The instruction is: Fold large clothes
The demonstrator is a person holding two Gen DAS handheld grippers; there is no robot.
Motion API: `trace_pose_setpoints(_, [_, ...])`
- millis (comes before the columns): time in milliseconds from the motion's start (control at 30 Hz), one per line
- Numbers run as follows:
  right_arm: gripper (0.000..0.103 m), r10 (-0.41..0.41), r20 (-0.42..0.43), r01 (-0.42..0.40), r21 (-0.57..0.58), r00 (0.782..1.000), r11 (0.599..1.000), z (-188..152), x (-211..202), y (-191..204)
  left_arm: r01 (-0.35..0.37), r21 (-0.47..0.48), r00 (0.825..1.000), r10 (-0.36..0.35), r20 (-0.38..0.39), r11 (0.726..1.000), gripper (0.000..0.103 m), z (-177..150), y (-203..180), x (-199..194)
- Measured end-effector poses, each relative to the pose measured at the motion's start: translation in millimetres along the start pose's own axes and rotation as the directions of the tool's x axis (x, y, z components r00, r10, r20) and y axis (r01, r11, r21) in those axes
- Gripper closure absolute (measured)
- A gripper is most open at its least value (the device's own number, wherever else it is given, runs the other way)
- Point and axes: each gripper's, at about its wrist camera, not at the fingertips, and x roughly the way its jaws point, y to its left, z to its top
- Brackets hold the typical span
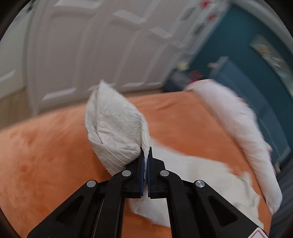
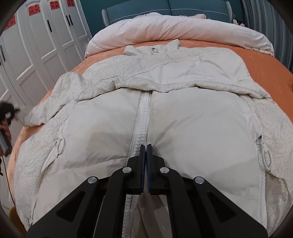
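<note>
A large cream puffer jacket lies front up on the orange bed, zipped, with its collar at the far end. My right gripper is shut just over the centre zipper, with no cloth visible between its pads. In the left wrist view my left gripper is shut on a thin fold of the jacket's crinkled sleeve, which puffs up to the left of the fingers above the bed. The sleeve stretches towards the left bed edge in the right wrist view, ending beside a dark blurred shape.
A rolled pale duvet lies across the head of the bed before a teal headboard; it also shows in the left view as a blurred white roll. White wardrobe doors stand close along the bed's left side.
</note>
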Motion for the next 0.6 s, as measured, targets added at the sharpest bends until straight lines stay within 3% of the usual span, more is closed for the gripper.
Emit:
trace_pose_setpoints(67, [0.103, 0.021, 0.003, -0.021, 0.019, 1.0, 1.0, -0.2, -0.9, -2.8, 0.123, 0.086, 0.991, -0.127, 0.031, 0.989, 0.103, -1.0, -55.7, -31.7])
trace_pose_setpoints(133, [0.103, 0.027, 0.007, -0.027, 0.027, 1.0, 0.999, 0.0, -3.0, -3.4, 0.246, 0.162, 0.967, -0.253, 0.026, 0.956, 0.103, -12.7, -112.5, -59.7])
trace_pose_setpoints(167, [0.102, 0.029, 0.012, -0.03, 0.032, 0.999, 0.999, 0.1, -6.3, -3.6, 0.327, 0.201, 0.943, -0.333, -0.008, 0.923, 0.103, -26.7, -149.8, -74.3])
trace_pose_setpoints(267, [0.093, 0.054, 0.044, -0.057, 0.069, 0.998, 0.996, -2.9, -23.1, -8.3, 0.475, 0.27, 0.88, -0.456, -0.132, 0.838, 0.1, -82.1, -228.8, -95.4])
trace_pose_setpoints(333, [0.087, 0.058, 0.059, -0.063, 0.094, 0.997, 0.994, -7.8, -35.3, -14.9, 0.514, 0.307, 0.857, -0.467, -0.217, 0.801, 0.085, -129.9, -263.5, -98.2])
trace_pose_setpoints(367, [0.082, 0.056, 0.061, -0.063, 0.106, 0.997, 0.992, -9.9, -40.4, -18.8, 0.53, 0.322, 0.845, -0.454, -0.284, 0.785, 0.053, -160.0, -277.4, -96.1])
trace_pose_setpoints(400, [0.077, 0.055, 0.063, -0.062, 0.121, 0.996, 0.991, -12.5, -46.8, -24.7, 0.532, 0.328, 0.837, -0.425, -0.344, 0.781, 0.04, -190.3, -284.3, -94.5])
trace_pose_setpoints(500, [0.073, 0.035, 0.07, -0.045, 0.144, 0.997, 0.989, -17.8, -63.0, -43.5, 0.534, 0.367, 0.831, -0.393, -0.394, 0.762, 0.04, -236.1, -278.5, -102.5])
trace_pose_setpoints(600, [0.067, 0.004, 0.074, -0.015, 0.152, 0.997, 0.988, -18.2, -75.8, -62.6, 0.503, 0.426, 0.856, -0.364, -0.367, 0.752, 0.034, -243.2, -253.3, -115.3])
